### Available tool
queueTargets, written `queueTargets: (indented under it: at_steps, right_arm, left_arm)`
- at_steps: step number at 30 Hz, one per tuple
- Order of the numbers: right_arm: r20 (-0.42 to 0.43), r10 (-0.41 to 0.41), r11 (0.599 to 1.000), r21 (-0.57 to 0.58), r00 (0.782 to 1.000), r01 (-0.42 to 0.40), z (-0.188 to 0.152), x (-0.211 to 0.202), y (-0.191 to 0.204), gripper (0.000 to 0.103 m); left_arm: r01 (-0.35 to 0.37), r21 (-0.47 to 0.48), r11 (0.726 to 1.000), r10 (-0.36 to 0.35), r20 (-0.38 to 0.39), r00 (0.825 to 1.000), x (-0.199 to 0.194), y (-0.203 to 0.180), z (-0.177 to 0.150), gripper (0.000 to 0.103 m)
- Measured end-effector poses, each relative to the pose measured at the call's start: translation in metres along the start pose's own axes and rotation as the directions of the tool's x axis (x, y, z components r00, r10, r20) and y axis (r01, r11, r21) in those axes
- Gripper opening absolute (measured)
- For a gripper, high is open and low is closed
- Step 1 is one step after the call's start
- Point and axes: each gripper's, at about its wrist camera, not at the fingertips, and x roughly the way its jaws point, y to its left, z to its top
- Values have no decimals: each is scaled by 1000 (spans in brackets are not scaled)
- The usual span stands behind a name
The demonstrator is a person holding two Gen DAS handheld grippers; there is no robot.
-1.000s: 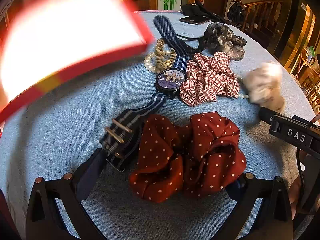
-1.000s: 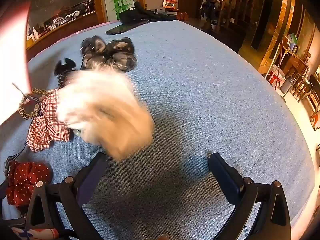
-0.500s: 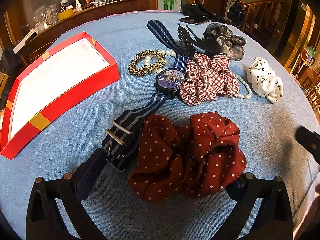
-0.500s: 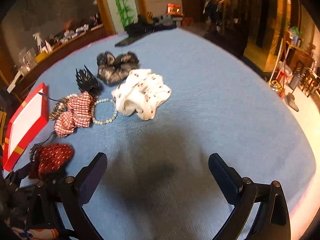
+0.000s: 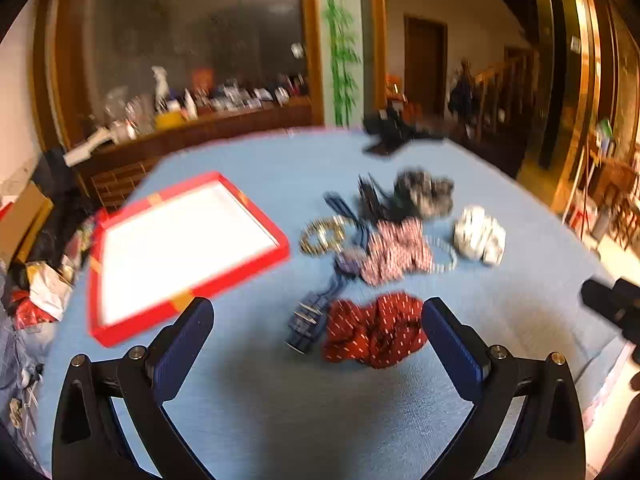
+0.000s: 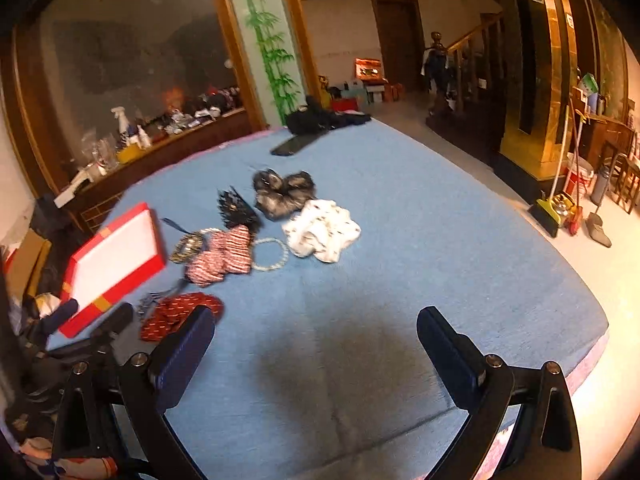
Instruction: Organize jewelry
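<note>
A red box with a white inside (image 5: pixel 180 240) (image 6: pixel 114 256) lies on the blue table at the left. Right of it lie a gold bracelet (image 5: pixel 322 234), a striped-strap watch (image 5: pixel 332 280), a red plaid scrunchie (image 5: pixel 394 250) (image 6: pixel 222 254), a pearl bracelet (image 6: pixel 272 254), a white spotted scrunchie (image 5: pixel 478 234) (image 6: pixel 322 232), a grey scrunchie (image 6: pixel 282 192), a black hair clip (image 6: pixel 238 210) and a red dotted scrunchie (image 5: pixel 372 332) (image 6: pixel 180 314). My left gripper (image 5: pixel 318 344) is open and empty, raised above the red dotted scrunchie. My right gripper (image 6: pixel 316 352) is open and empty over bare cloth.
A black phone (image 6: pixel 294 144) and dark cloth (image 6: pixel 320 118) lie at the table's far edge. A wooden counter with bottles (image 6: pixel 160 140) stands behind the table. The table's right edge (image 6: pixel 592 344) drops to the floor. Clutter sits at the left of the table (image 5: pixel 36 280).
Both grippers have risen and pulled back from the table, so the objects look smaller and farther. The red box and white scrunchie, moving a second ago, now lie still.
</note>
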Motion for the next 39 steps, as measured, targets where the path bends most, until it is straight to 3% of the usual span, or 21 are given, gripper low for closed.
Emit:
queueTargets:
  at_steps: [7,39]
  right_arm:
    - [27,-1,998,-56,1000,2,-2,-22,21,103]
    - [-7,-14,998,-61,1000,14,-11,-14,27,103]
  left_arm:
    - [18,-10,1000,-18,49,999,-31,13,6,103]
    - [46,-19,999,-46,-43,998,-14,23,-6,103]
